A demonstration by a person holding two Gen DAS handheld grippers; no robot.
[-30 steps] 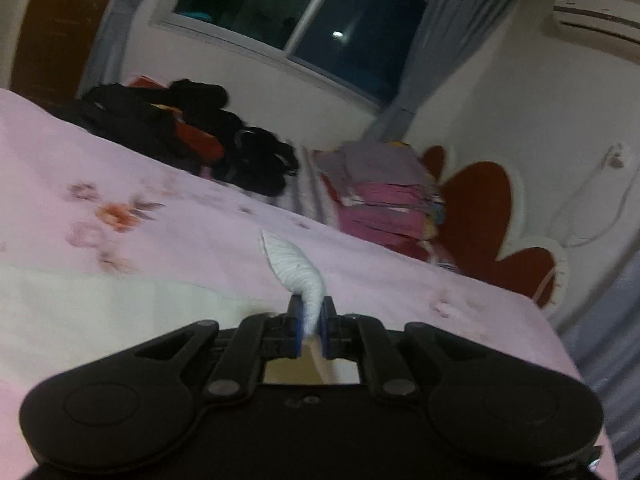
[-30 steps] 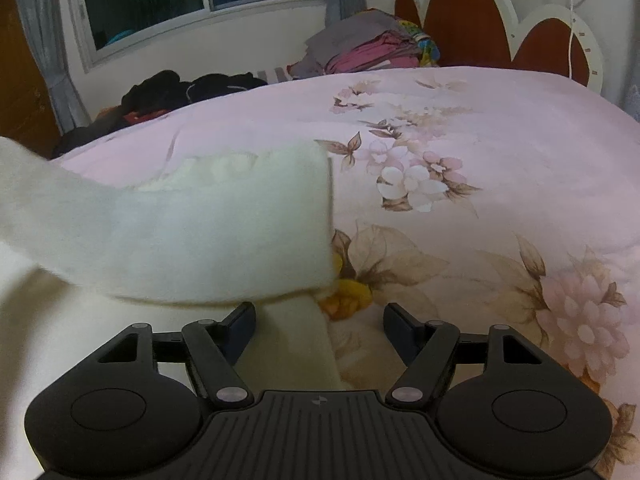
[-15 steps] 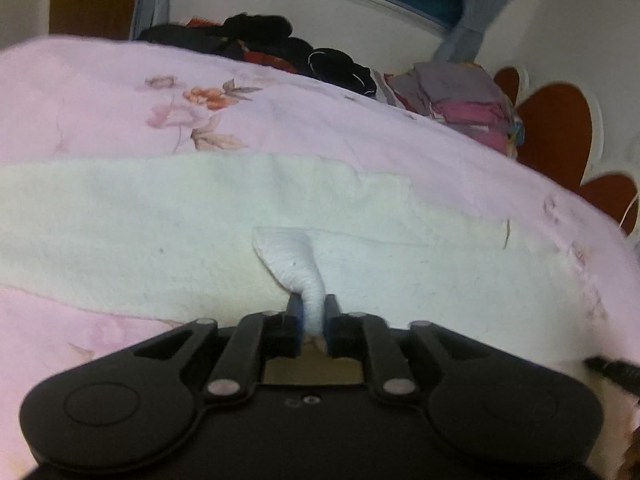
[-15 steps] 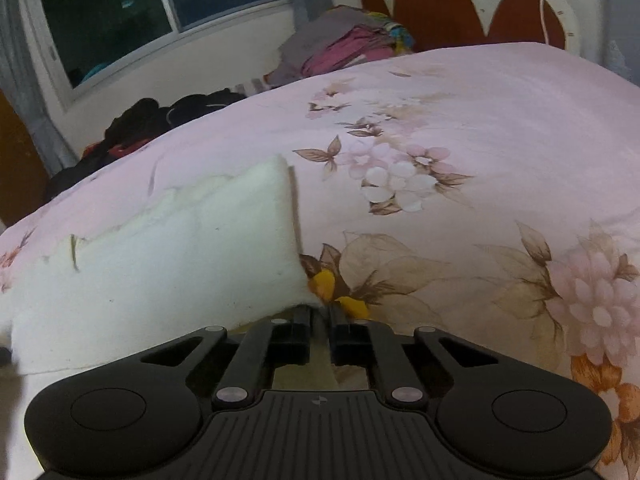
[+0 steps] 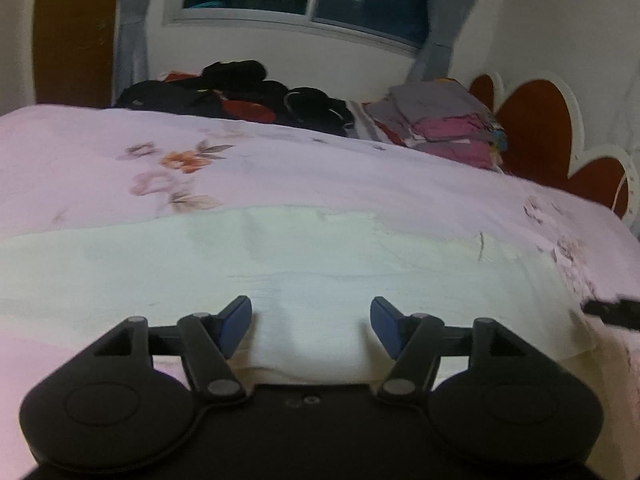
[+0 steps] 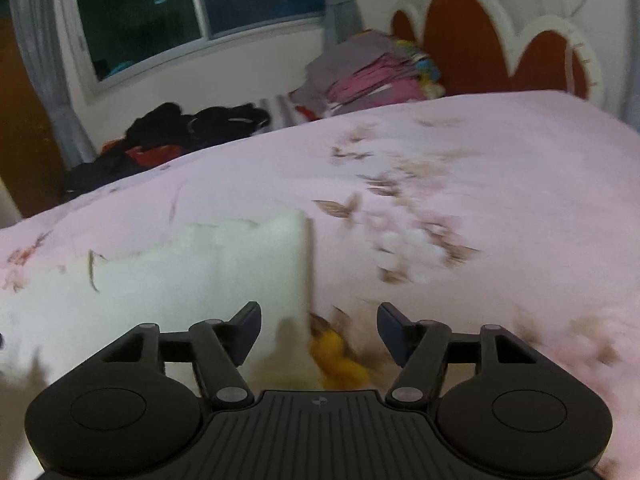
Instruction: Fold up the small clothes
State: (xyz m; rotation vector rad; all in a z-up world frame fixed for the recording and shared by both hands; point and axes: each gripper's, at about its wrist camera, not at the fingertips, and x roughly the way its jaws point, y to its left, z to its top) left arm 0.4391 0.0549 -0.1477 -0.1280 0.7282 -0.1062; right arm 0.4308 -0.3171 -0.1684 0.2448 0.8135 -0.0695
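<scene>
Both claws just opened, gripping nothing | left claw (image 5: 311, 322) | right claw (image 6: 319, 330) | white cloth (image 5: 280, 264) flat, long axis crosswise

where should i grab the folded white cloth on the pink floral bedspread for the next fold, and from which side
Probably the near right corner of the folded white cloth, approached from the right with the right hand-held gripper. That straight right edge stands slightly proud of the pink floral bedspread, so one finger could slip under the layers there.
</scene>
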